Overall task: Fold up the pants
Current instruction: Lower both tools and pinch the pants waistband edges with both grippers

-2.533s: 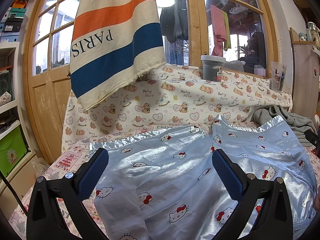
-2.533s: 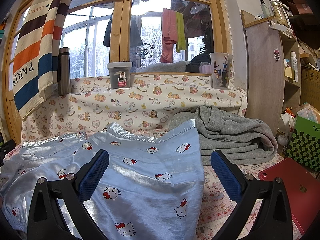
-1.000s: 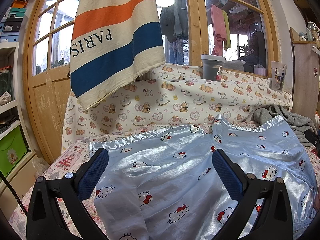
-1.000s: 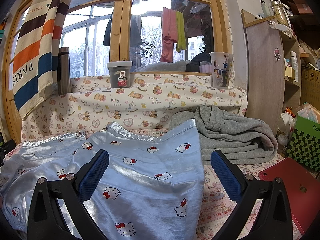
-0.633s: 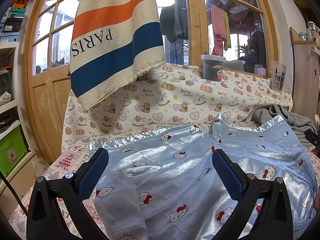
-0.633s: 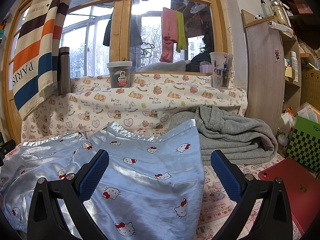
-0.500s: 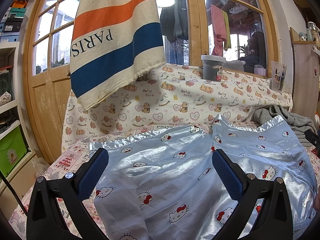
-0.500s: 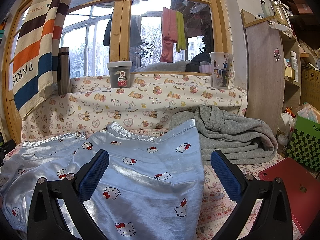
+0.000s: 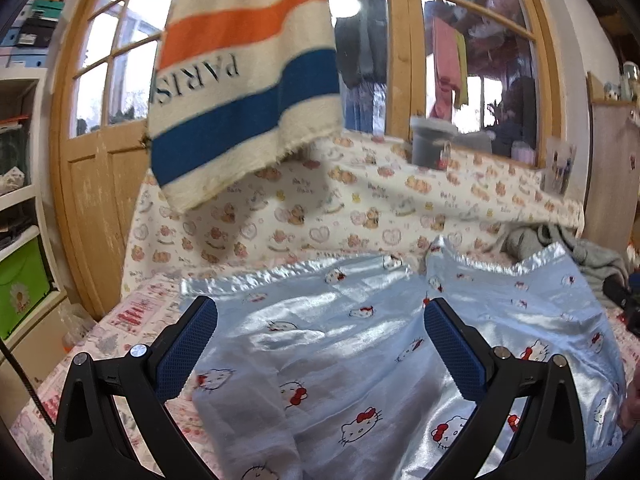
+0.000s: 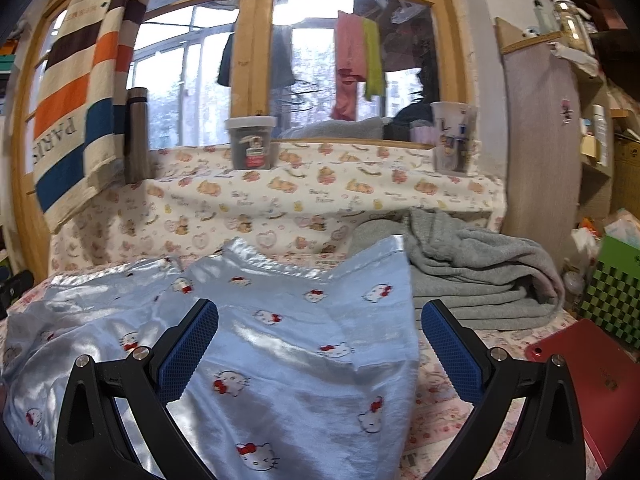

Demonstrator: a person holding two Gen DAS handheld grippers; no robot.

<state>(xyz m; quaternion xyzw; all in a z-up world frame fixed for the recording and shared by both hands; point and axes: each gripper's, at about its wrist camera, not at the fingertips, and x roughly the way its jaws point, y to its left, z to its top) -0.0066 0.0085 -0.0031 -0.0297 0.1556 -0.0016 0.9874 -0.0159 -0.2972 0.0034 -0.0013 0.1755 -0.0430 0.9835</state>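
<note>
Shiny light-blue satin pants point(image 9: 360, 344) with a cartoon cat print lie spread flat on the patterned bed cover, both legs pointing away toward the window. My left gripper point(image 9: 320, 320) hovers open over the left leg, nothing between its blue pads. In the right wrist view the same pants point(image 10: 288, 344) fill the lower left, and my right gripper point(image 10: 320, 322) hangs open above the right leg's outer edge, also holding nothing. The waistband is below both views, hidden.
A folded grey garment point(image 10: 472, 280) lies right of the pants. A red flat item point(image 10: 592, 376) and a green checked box point(image 10: 616, 280) sit at the right. A striped towel point(image 9: 240, 80) hangs at the window. A jar point(image 10: 252, 142), flask point(image 10: 136, 132) and cup point(image 10: 454, 136) stand on the sill.
Both views are now slightly blurred and the scene has shifted a little, so both grippers have begun to move. The pants lie as before; both grippers stay open.
</note>
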